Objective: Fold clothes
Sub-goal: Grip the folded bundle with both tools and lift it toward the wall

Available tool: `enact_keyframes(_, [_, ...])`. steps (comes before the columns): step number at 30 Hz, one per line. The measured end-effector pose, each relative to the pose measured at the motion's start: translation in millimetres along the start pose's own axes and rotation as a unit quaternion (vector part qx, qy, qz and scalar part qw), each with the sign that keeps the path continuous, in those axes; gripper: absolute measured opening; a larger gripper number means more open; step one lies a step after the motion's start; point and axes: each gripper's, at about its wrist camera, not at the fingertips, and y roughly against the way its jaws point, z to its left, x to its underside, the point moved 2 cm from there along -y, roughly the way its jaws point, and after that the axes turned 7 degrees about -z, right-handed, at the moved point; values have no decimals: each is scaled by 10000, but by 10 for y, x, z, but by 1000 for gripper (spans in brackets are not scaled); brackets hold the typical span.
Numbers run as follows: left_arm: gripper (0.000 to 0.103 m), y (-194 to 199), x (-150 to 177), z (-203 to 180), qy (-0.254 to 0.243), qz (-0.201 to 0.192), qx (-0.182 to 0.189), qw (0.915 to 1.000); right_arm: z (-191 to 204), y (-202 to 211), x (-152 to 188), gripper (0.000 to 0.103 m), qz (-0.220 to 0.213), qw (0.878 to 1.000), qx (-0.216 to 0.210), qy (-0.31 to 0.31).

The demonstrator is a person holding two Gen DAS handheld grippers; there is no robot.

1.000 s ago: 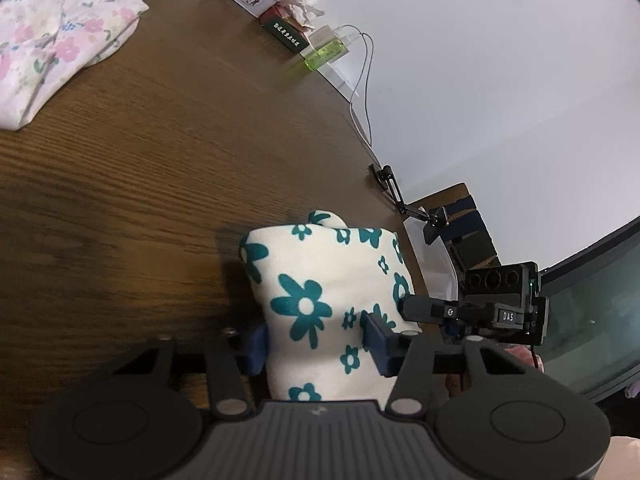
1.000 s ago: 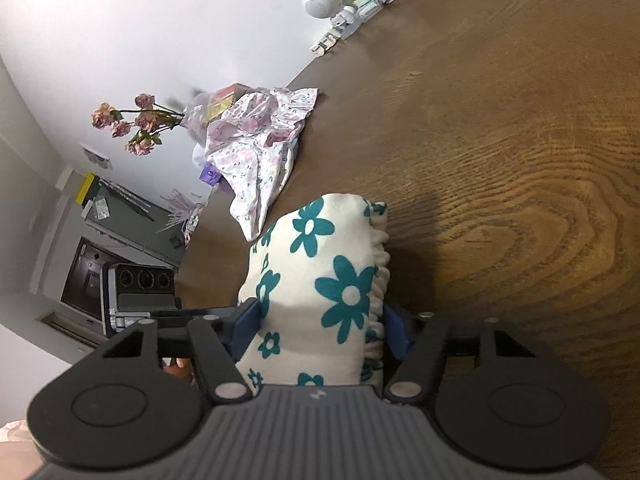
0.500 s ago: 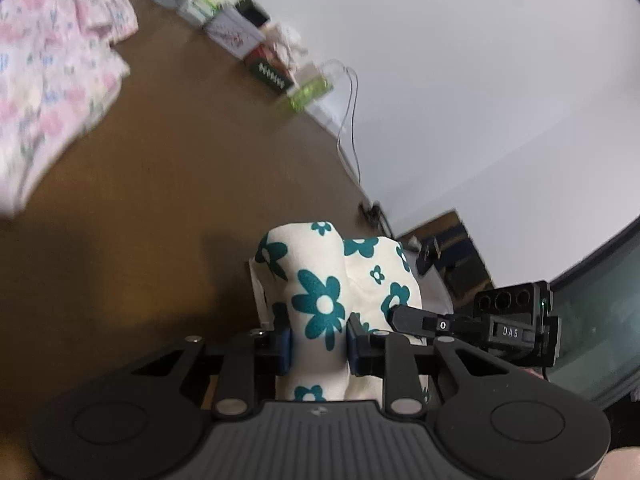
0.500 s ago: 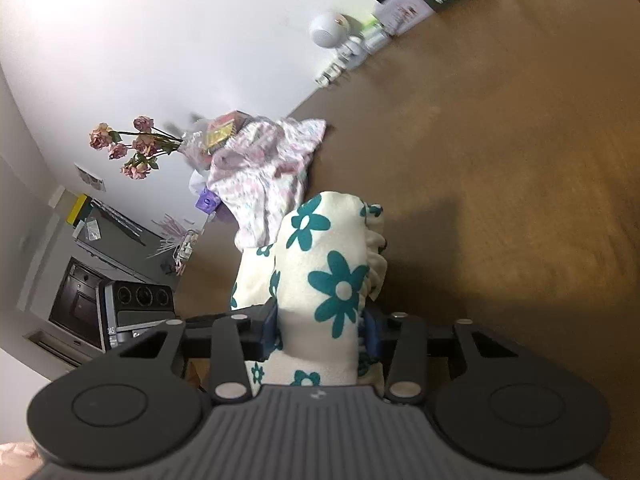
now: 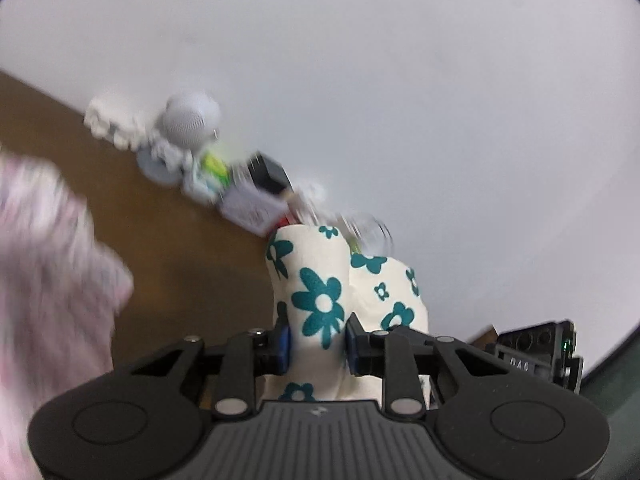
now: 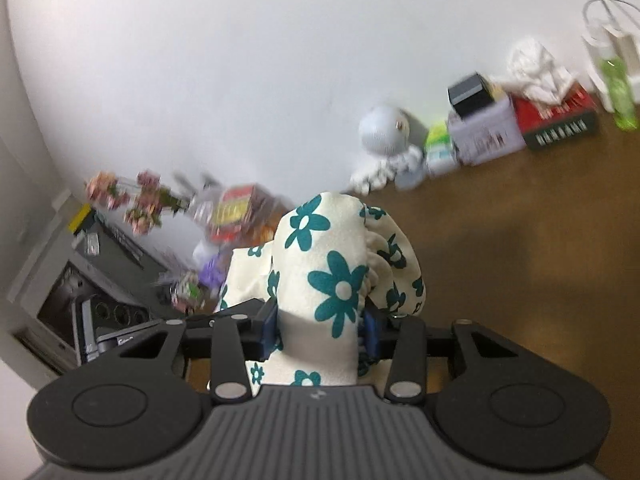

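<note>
A cream garment with teal flowers is pinched between the blue pads of my left gripper and bulges up past the fingers. My right gripper is shut on another bunched part of the same garment, where a gathered elastic edge shows. Both grippers hold the cloth lifted off the brown wooden table. A pink floral garment lies blurred at the left of the left wrist view. The other gripper's body shows at each view's edge.
Along the wall at the table's back stand a grey round speaker, boxes, a red tissue box and a green bottle. Dried flowers and snack bags stand at the left.
Both grippers have closed tighter on the floral garment and lifted it, tilting up so the wall fills the views. The table and pink garment have dropped lower in the views.
</note>
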Motion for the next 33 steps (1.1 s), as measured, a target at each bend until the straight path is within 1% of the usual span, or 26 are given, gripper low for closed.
enact_keyframes(2, [25, -262, -187, 127, 110, -11, -131, 9999, -158, -255, -162, 41, -28, 10000, -33, -53])
enact_keyframes(4, [25, -551, -296, 275, 263, 27, -203, 9994, -381, -478, -301, 41, -35, 9998, -47, -184])
enact_keyframes(6, [25, -891, -315, 437, 421, 132, -261, 9987, -695, -661, -402, 41, -25, 9993, 1, -374])
enact_keyframes(8, [25, -1229, -251, 593, 593, 298, -295, 9974, -1029, -770, -455, 41, 5, 9983, 93, -573])
enact_keyframes(11, [25, -1689, -118, 765, 834, 546, -250, 9947, -1511, -818, -468, 42, 13, 9956, 289, -889])
enact_keyframes(14, [25, -1955, -25, 783, 897, 611, -19, 9941, -1809, -725, -469, 42, -98, 9935, 311, -1093])
enact_keyframes(18, [27, -2167, 28, 765, 922, 644, 143, 9935, -1982, -632, -496, 44, -256, 9925, 334, -1151])
enact_keyframes(22, [28, -2255, 100, 805, 1023, 675, 318, 9919, -2054, -618, -540, 45, -375, 9923, 388, -1115])
enact_keyframes(24, [37, -2239, 120, 826, 1051, 667, 336, 9917, -2089, -610, -562, 47, -434, 9922, 414, -1096])
enact_keyframes(25, [37, -2228, 128, 839, 1061, 655, 339, 9916, -2107, -607, -573, 48, -463, 9921, 427, -1087])
enact_keyframes(26, [43, -2205, 128, 853, 1101, 619, 351, 9914, -2125, -603, -584, 54, -493, 9920, 441, -1078])
enact_keyframes(27, [54, -2151, 114, 866, 1170, 516, 348, 9912, -2143, -599, -595, 62, -523, 9919, 454, -1068])
enact_keyframes(28, [61, -2079, 92, 876, 1237, 370, 322, 9911, -2136, -574, -602, 68, -597, 9915, 498, -1044])
enact_keyframes(29, [70, -1991, 63, 860, 1193, 163, 268, 9924, -2115, -509, -618, 79, -711, 9908, 557, -1005])
enact_keyframes(30, [71, -1890, 27, 818, 1040, -103, 187, 9944, -2081, -425, -636, 81, -886, 9899, 626, -915])
enact_keyframes(32, [72, -1698, -40, 720, 697, -597, 58, 9958, -1996, -252, -668, 81, -1305, 9861, 783, -667])
enact_keyframes(33, [72, -1633, -57, 637, 463, -763, 65, 9960, -1917, -185, -678, 78, -1514, 9839, 827, -460])
